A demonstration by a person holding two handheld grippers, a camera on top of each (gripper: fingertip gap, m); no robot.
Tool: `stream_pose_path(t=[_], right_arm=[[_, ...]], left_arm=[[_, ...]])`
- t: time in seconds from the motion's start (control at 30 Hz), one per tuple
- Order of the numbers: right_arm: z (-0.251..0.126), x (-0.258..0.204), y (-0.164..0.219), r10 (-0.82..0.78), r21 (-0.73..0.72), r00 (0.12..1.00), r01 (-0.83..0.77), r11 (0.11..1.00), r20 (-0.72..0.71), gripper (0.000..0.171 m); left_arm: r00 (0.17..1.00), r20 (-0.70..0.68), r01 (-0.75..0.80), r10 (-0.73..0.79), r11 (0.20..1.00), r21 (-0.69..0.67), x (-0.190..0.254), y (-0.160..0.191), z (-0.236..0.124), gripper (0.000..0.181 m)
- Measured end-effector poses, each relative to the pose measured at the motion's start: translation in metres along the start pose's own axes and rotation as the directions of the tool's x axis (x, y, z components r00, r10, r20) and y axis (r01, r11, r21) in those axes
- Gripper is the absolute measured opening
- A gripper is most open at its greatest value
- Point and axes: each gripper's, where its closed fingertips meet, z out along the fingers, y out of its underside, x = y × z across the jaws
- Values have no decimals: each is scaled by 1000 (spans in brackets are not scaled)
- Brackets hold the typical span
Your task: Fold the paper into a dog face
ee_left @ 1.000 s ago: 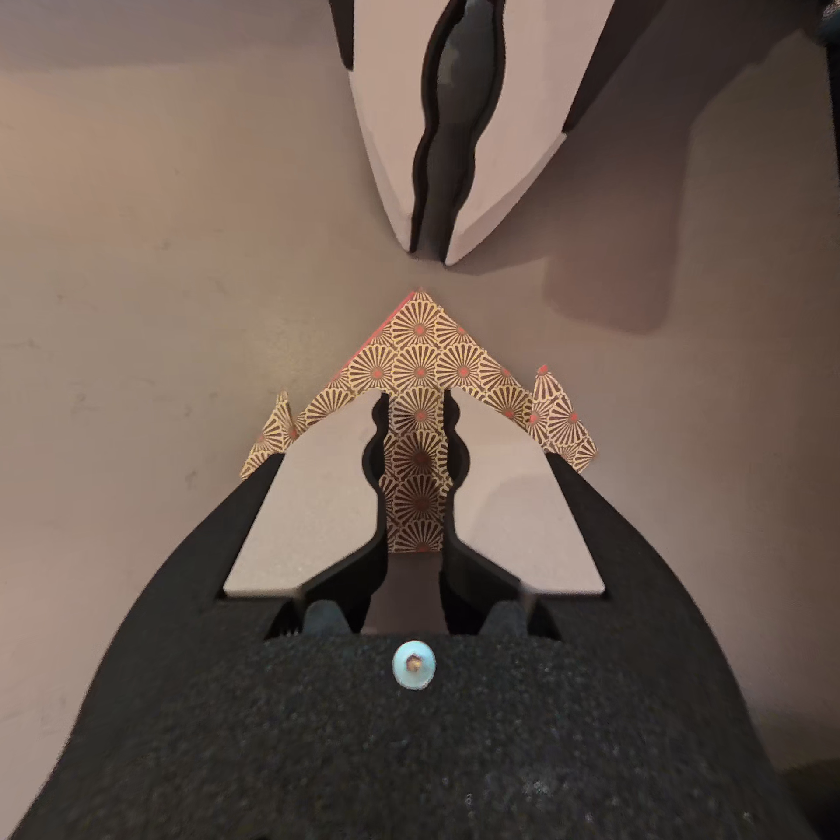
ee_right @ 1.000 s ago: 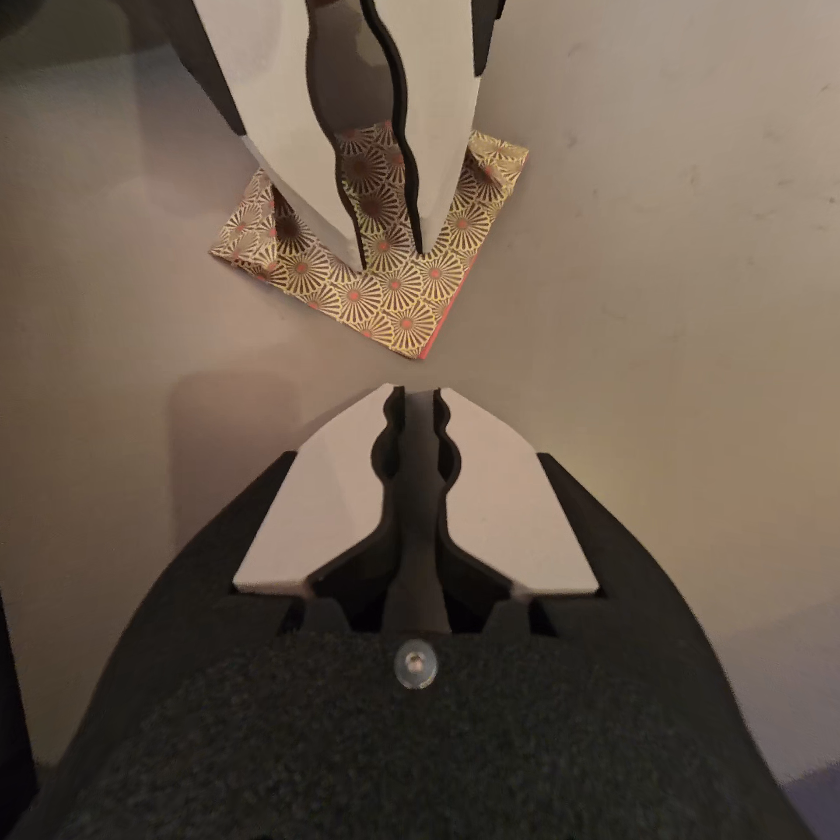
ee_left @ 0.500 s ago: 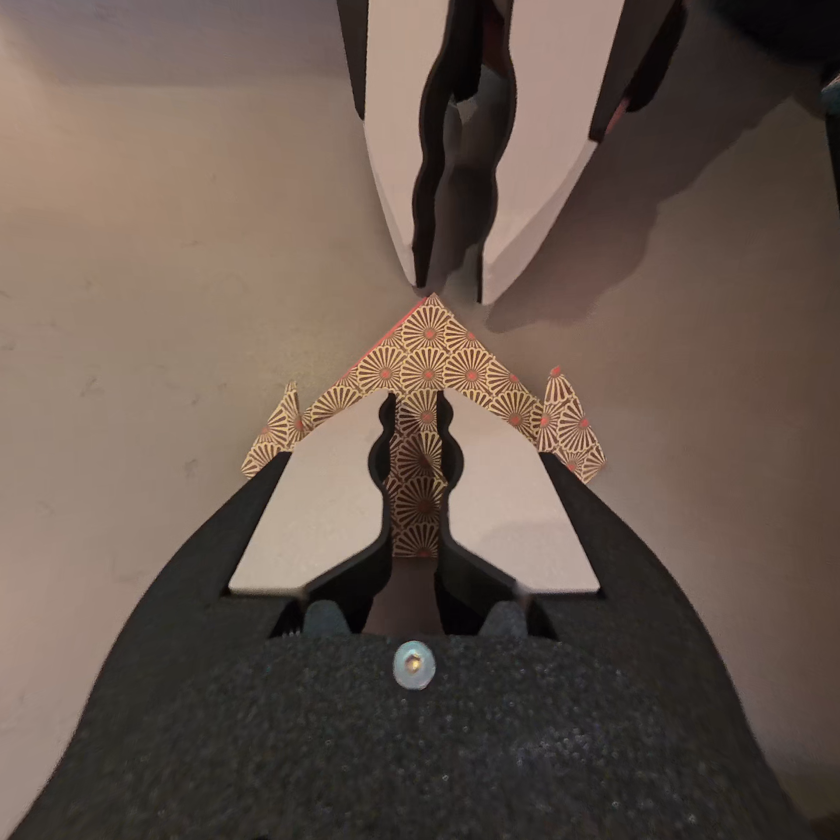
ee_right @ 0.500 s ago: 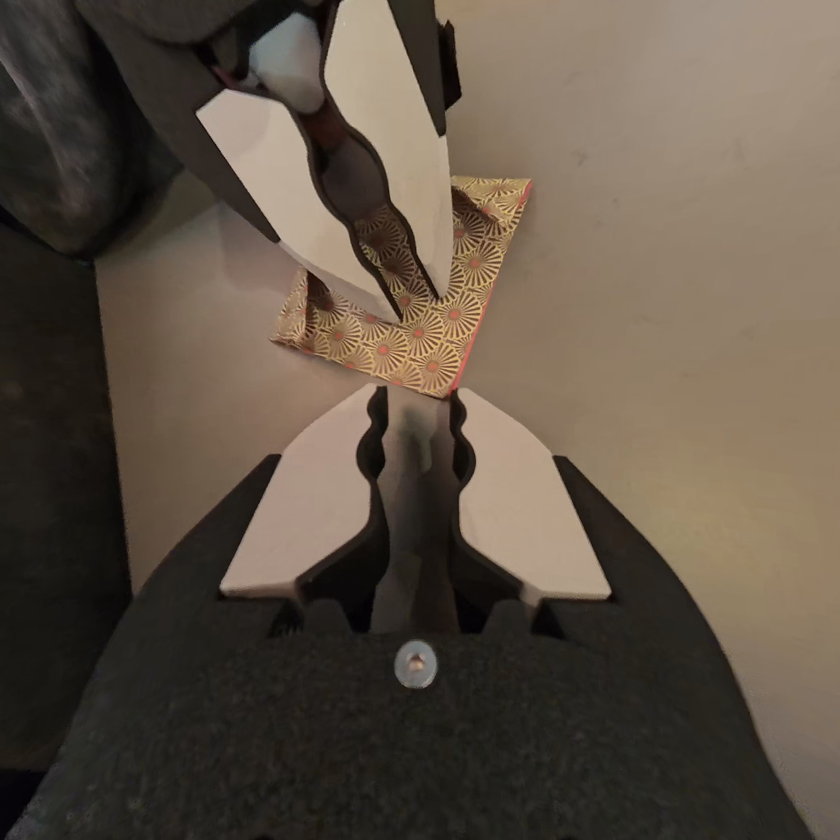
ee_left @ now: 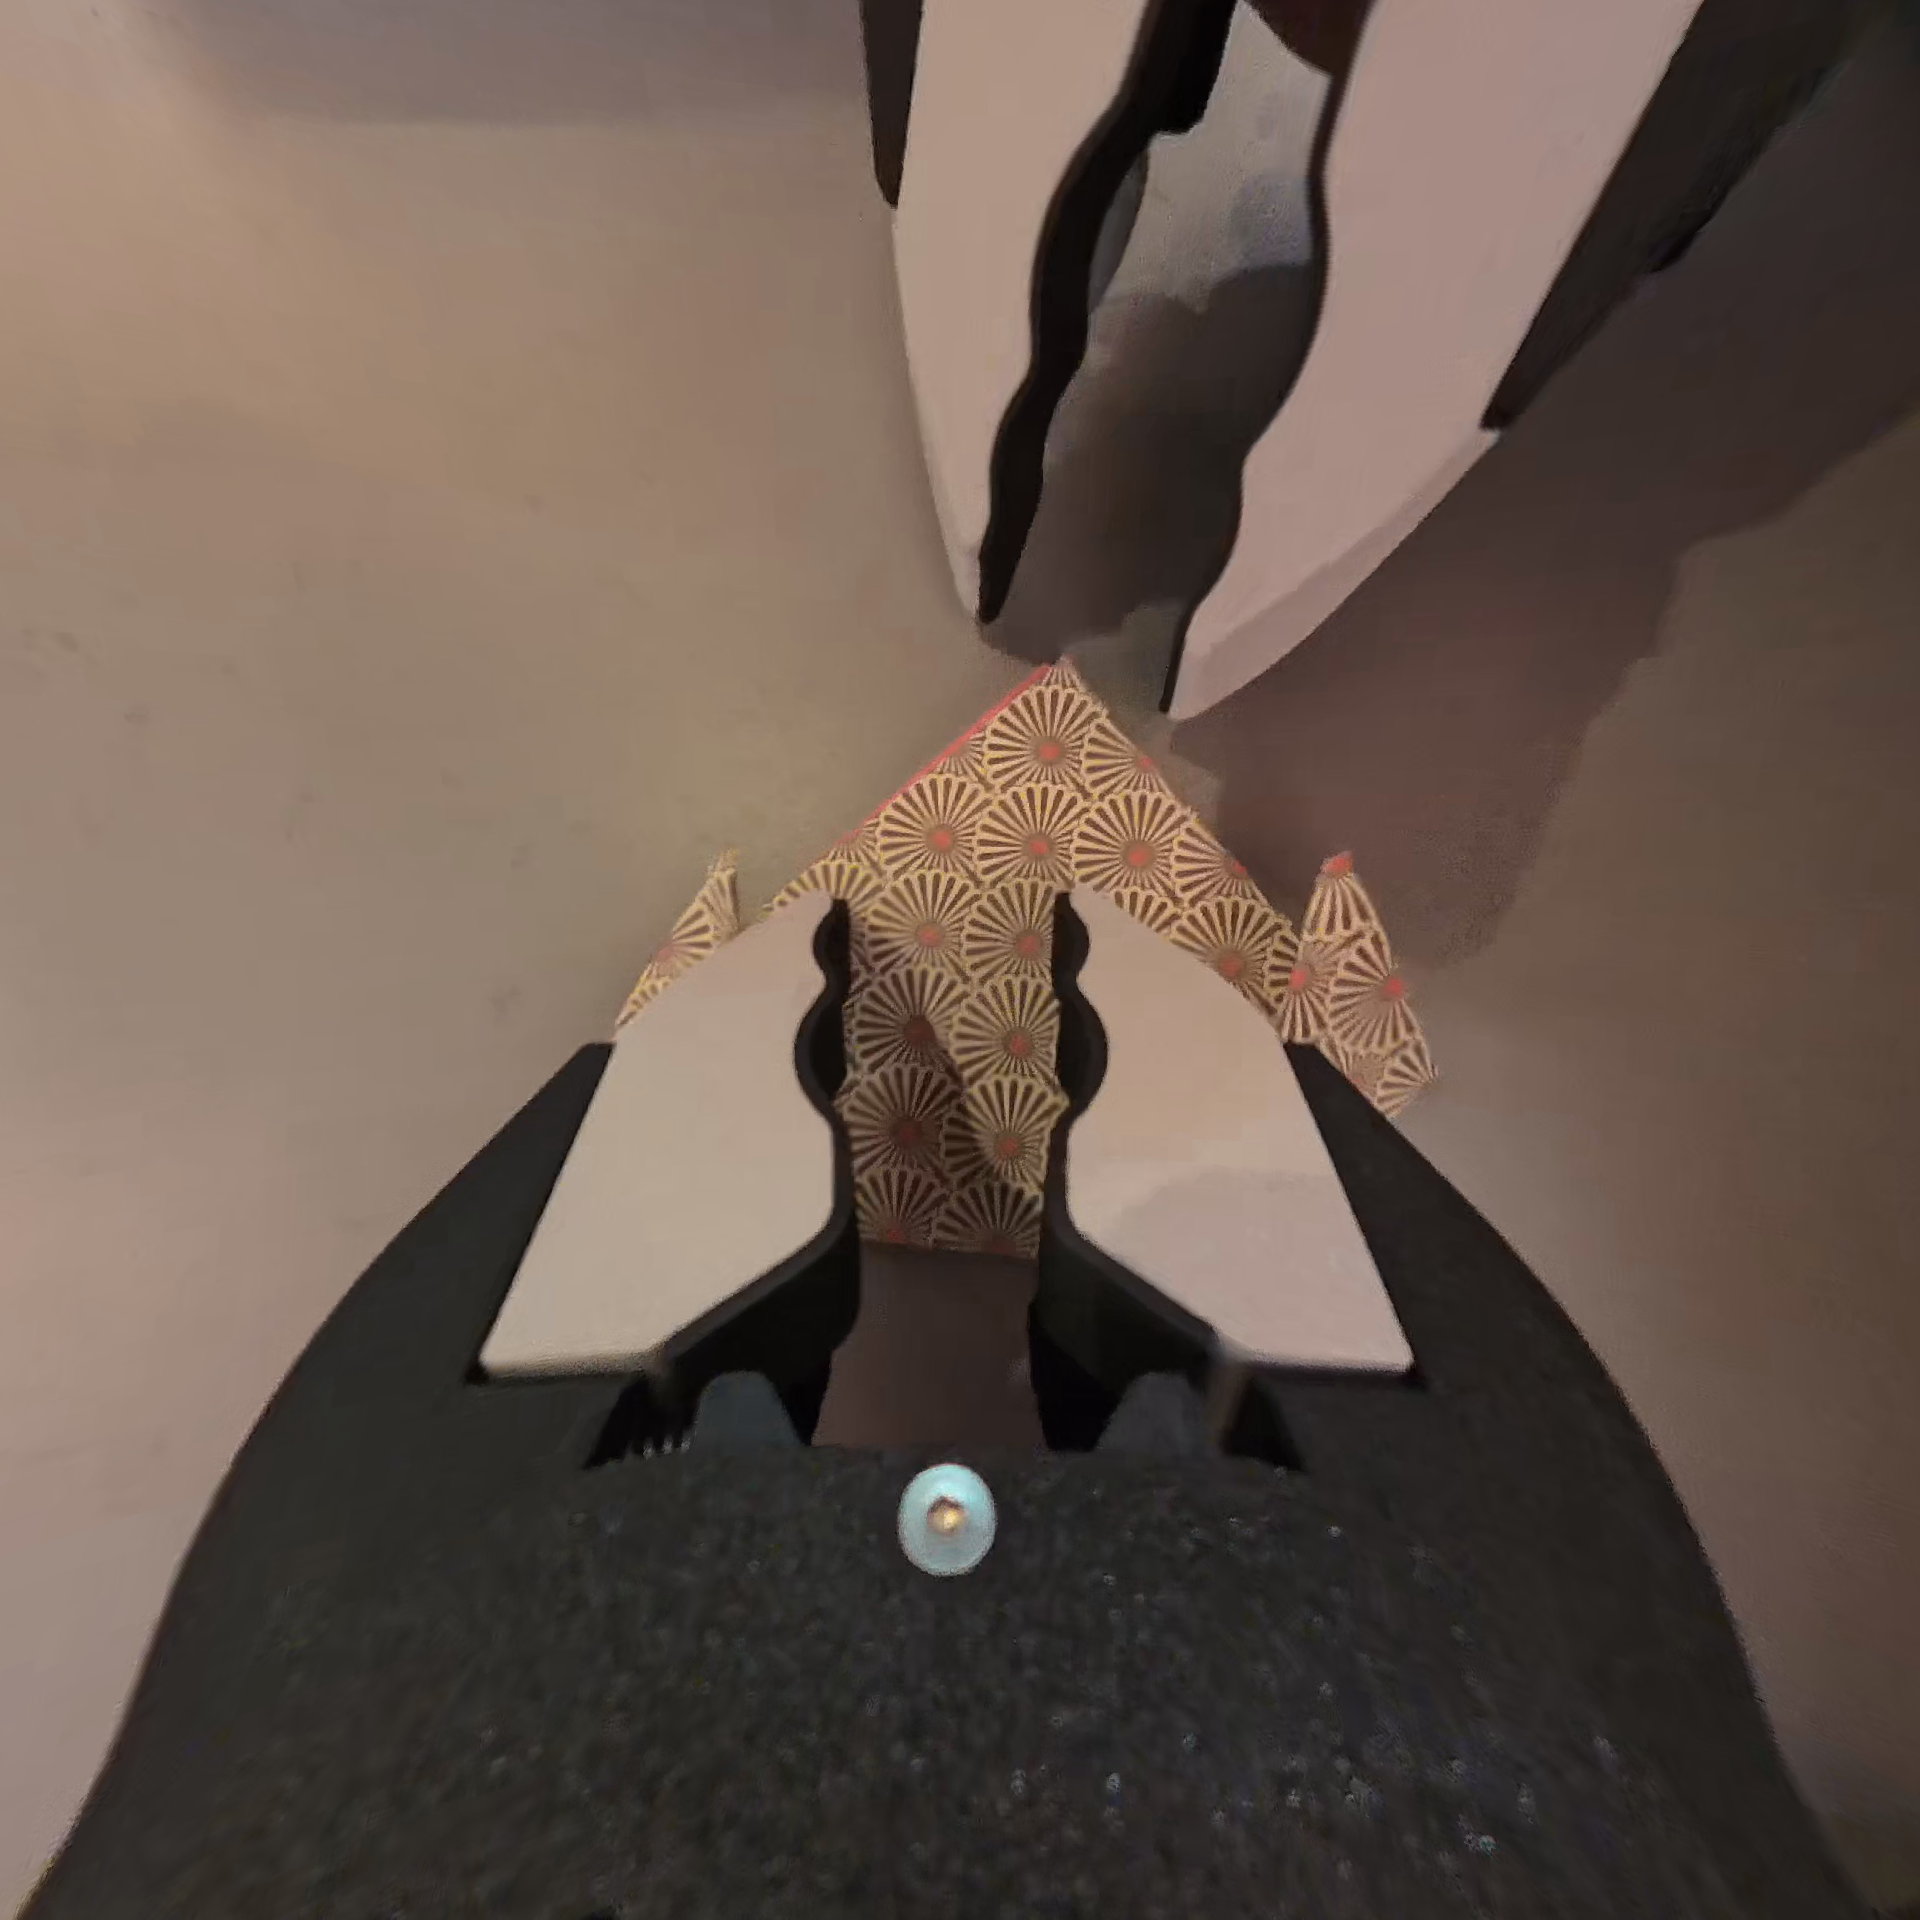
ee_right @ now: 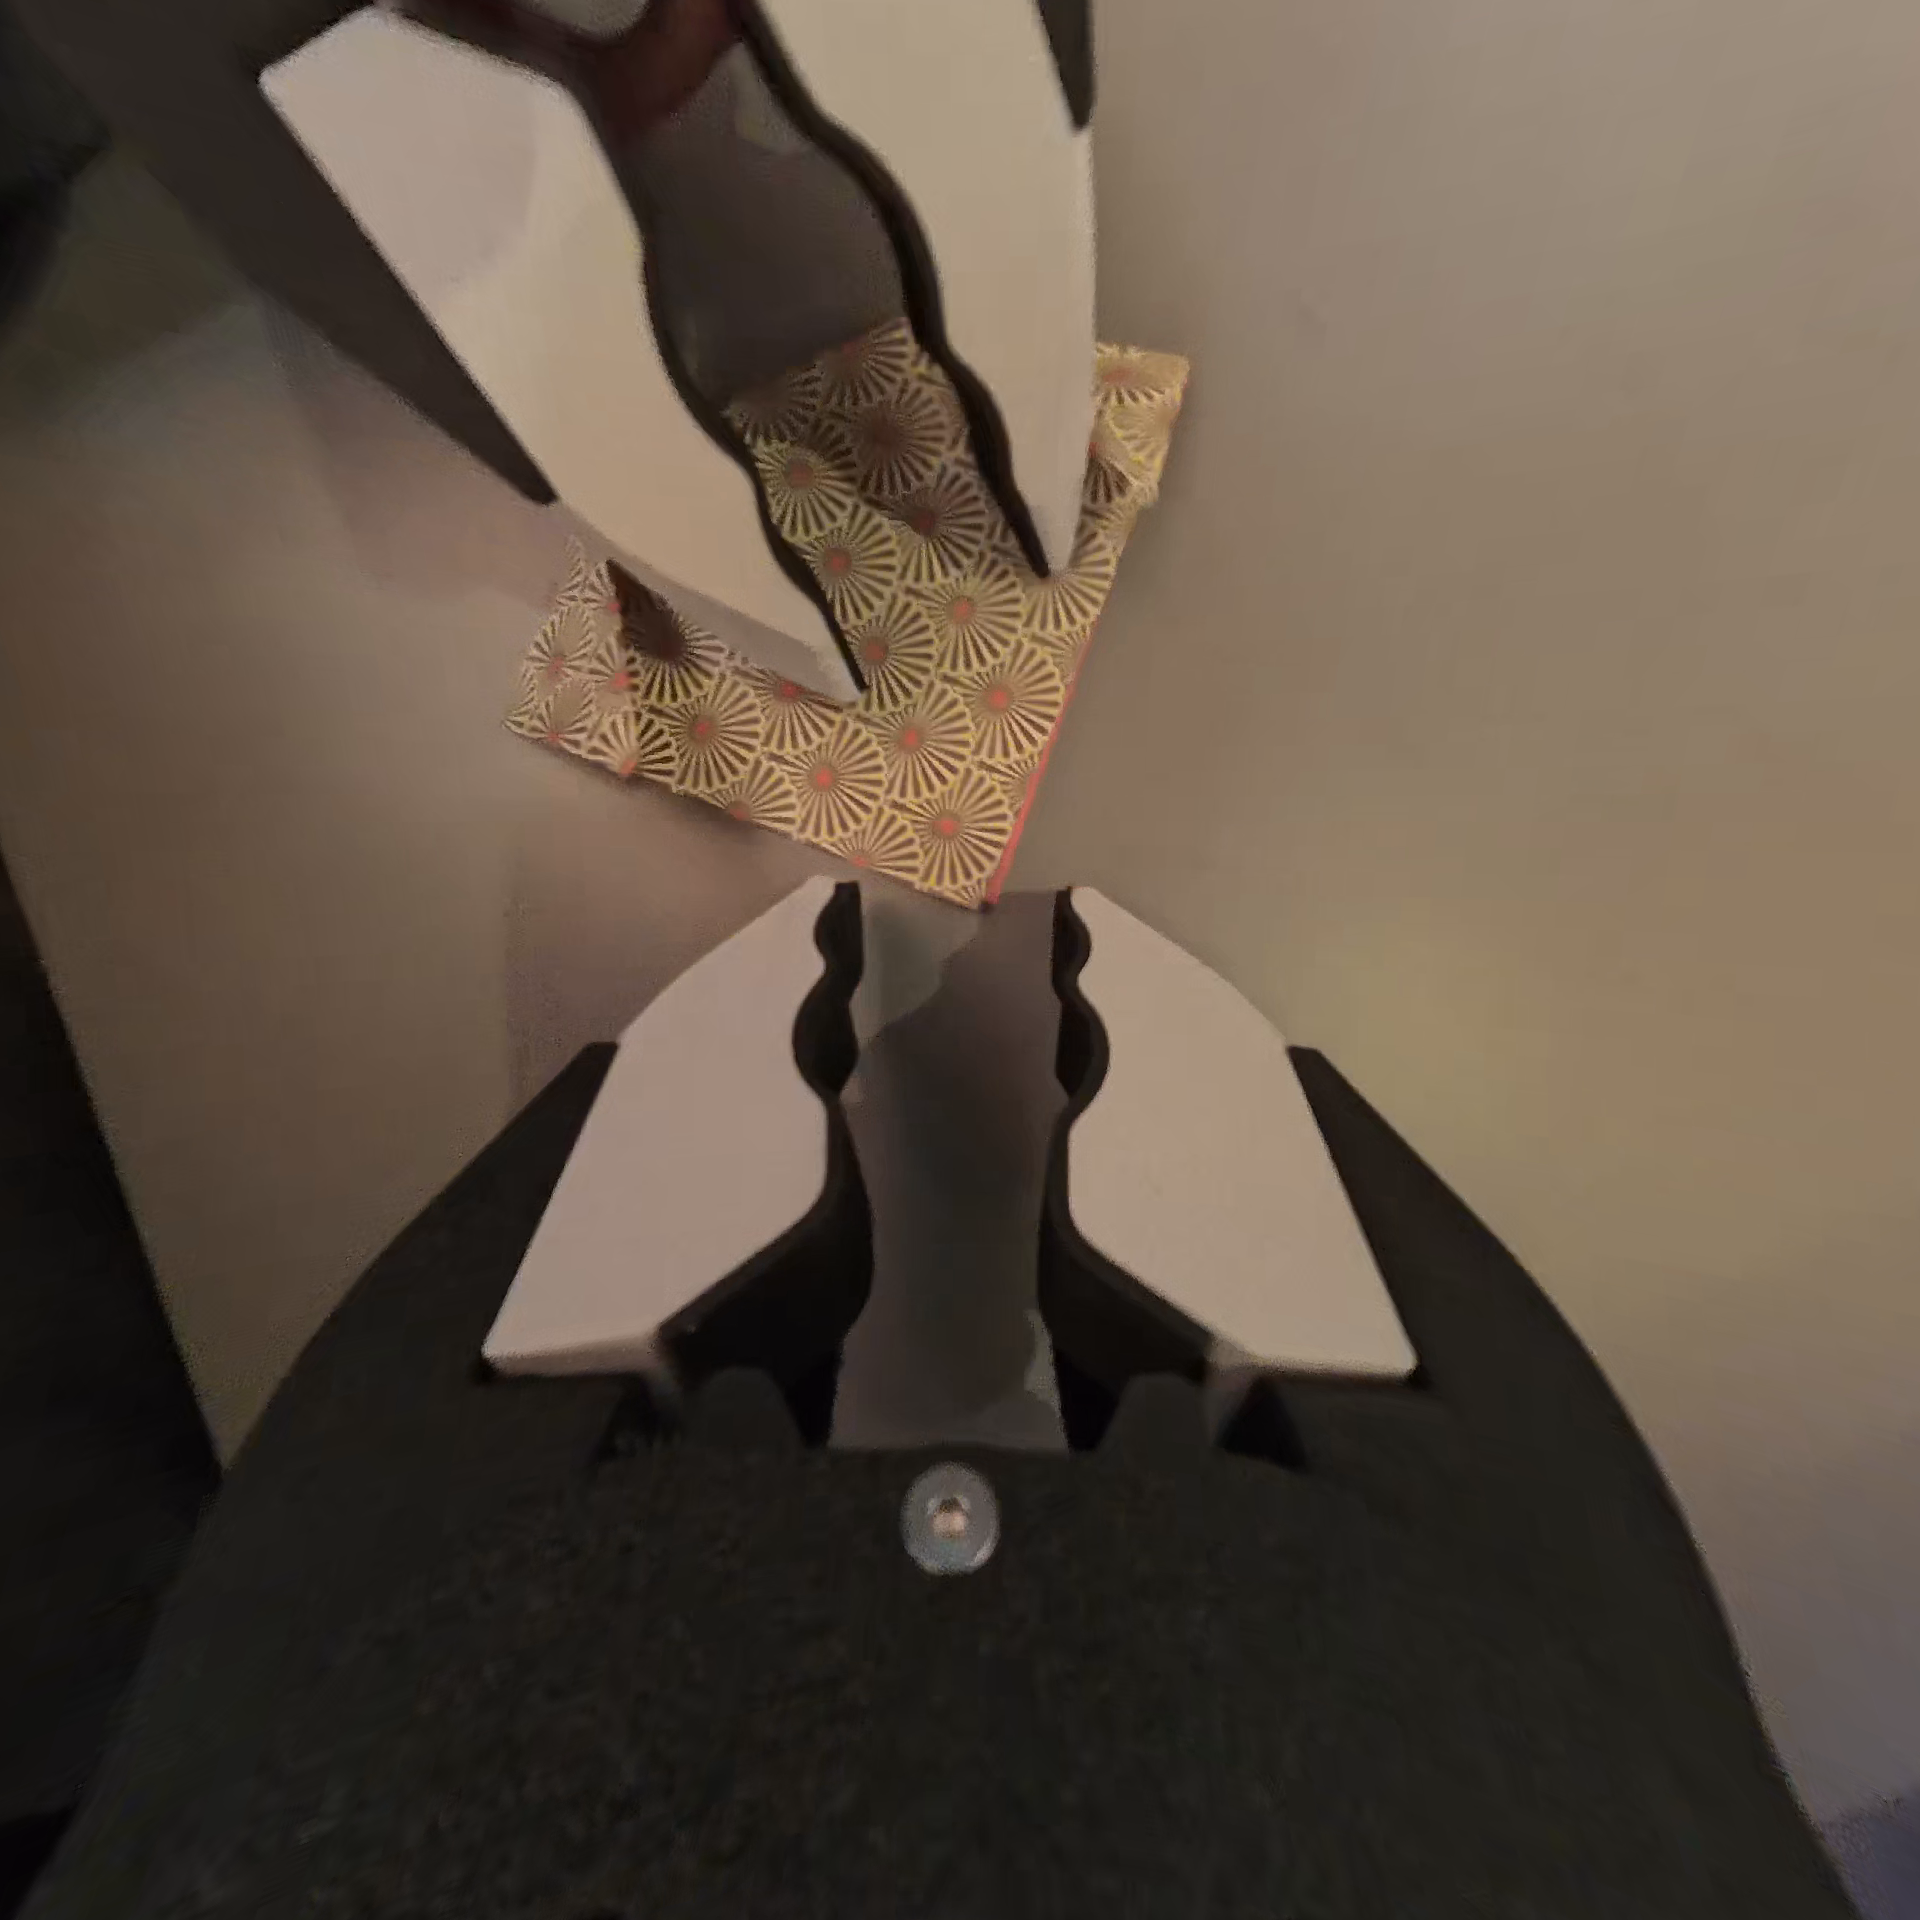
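The folded, fan-patterned gold paper [ee_left: 1039,831] is pinned flat on the beige table [ee_left: 364,623] by the left hand-held gripper [ee_left: 951,914], narrowly parted; the right hand-held gripper [ee_right: 956,904], narrowly parted and empty, is poised at the paper's tip.

Your left gripper [ee_left: 951,909] spreads its fingers over the folded patterned paper [ee_left: 1039,821] on the pale table [ee_left: 364,623]; your right gripper [ee_left: 1081,665], fingers parted, hangs just beyond the paper's pointed corner.
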Motion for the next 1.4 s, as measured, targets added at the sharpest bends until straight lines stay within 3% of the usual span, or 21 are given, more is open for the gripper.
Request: stream_pose_path(t=[0.2,0.37,0.63,0.83,1.13,1.2,1.3,1.4], right_arm=[[4,-2,-3,-29,-10,999,29,1000,15,33],[6,1,0,-54,-14,998,54,998,-14,32],[6,-5,-1,13,8,1000,-13,1000,16,34],[5,-5,-7,176,79,975,-187,979,133,31],[8,-28,-24,236,136,907,-299,945,350,32],[8,-24,-17,192,107,935,-233,967,299,32],[2,-8,1,2,17,992,-4,1000,122,36],[-4,6,11,-169,-75,985,170,983,19,33]], left_arm=[[1000,-7,-12,12,1000,-1,2,2,-13,30],[999,-47,-20,19,1000,-13,10,6,-4,20],[999,-53,-4,5,1000,9,11,3,-1,18],[999,-53,2,-1,1000,13,12,3,-1,18],[999,-48,4,-3,1000,20,12,2,1,18],[999,-48,2,-1,1000,22,12,2,0,18],[999,-49,-3,4,1000,22,12,2,0,18],[999,-50,-4,6,1000,22,12,2,0,17]])
